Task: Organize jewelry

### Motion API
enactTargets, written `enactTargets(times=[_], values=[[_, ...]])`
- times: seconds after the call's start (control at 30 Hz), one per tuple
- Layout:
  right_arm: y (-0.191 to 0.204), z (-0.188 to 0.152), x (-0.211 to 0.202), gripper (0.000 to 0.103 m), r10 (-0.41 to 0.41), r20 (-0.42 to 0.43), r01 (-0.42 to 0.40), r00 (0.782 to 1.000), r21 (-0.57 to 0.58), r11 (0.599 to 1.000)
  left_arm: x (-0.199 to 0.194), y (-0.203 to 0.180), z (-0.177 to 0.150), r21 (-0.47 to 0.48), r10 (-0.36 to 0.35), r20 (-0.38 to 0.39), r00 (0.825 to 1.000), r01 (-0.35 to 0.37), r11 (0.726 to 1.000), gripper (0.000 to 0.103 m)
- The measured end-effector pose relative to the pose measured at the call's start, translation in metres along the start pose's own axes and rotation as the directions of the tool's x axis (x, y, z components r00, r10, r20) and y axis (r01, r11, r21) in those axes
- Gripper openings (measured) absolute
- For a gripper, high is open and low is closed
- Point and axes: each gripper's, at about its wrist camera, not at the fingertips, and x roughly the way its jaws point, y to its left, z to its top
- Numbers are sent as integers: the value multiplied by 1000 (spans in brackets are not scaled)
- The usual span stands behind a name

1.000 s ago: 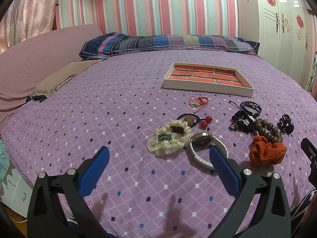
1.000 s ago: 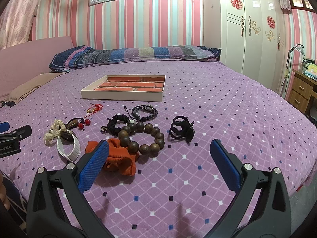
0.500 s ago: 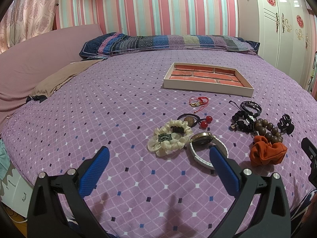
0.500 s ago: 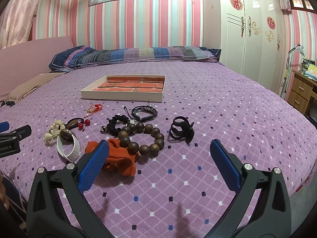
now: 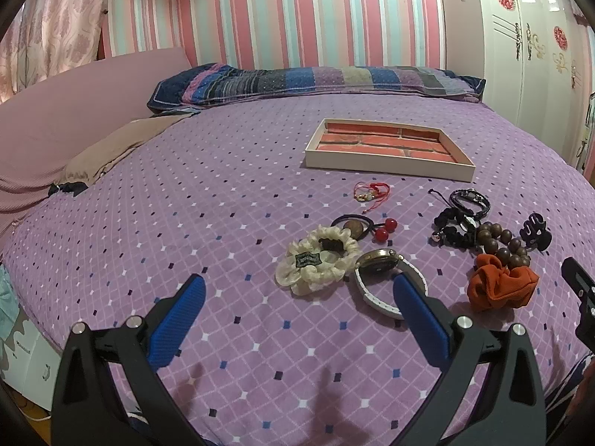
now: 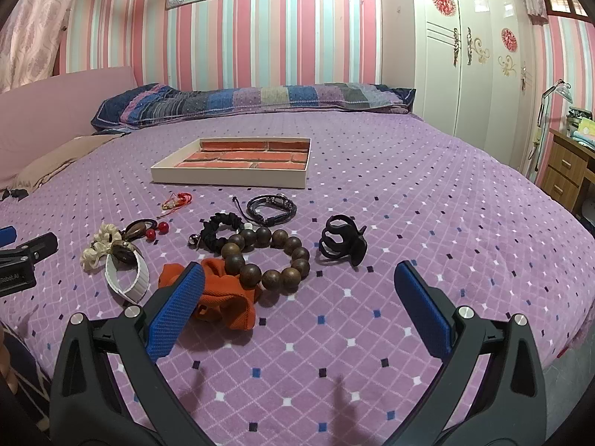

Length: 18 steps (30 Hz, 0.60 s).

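Bed: purple quilt (image 6: 409, 193), tray (image 6: 230, 176) far, bare inside.
Jewelry: bead bracelet (image 6: 266, 256), watch (image 5: 379, 278), scrunchies near, none sorted.
Fingers: left gripper (image 5: 297, 297) and right gripper (image 6: 299, 297) spread, holding nothing.
Progress: I judge nothing done.

Glossy wooden bead bracelet (image 6: 267, 258), matt cloth scrunchie (image 6: 223, 297)

Orange scrunchie (image 6: 223, 299) partly hidden behind right tool's finger (image 6: 174, 312); watch strap (image 5: 375, 299) partly behind left tool's finger (image 5: 416, 316).

no visible change, nothing moved
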Motion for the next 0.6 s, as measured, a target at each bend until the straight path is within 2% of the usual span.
enactTargets(times=[0.2, 0.4, 0.6], values=[[1, 0, 2, 99, 1, -5, -1, 1000, 1, 1000, 2, -3, 1, 13, -6, -5, 1000, 7, 1000, 99], [2, 1, 7, 99, -16, -22, 16, 1000, -7, 1000, 13, -9, 1, 41, -41, -60, 997, 43, 998, 99], [0, 19, 14, 99, -12, -31, 12, 999, -12, 1000, 22, -5, 16, 24, -34, -75, 997, 36, 999, 99]])
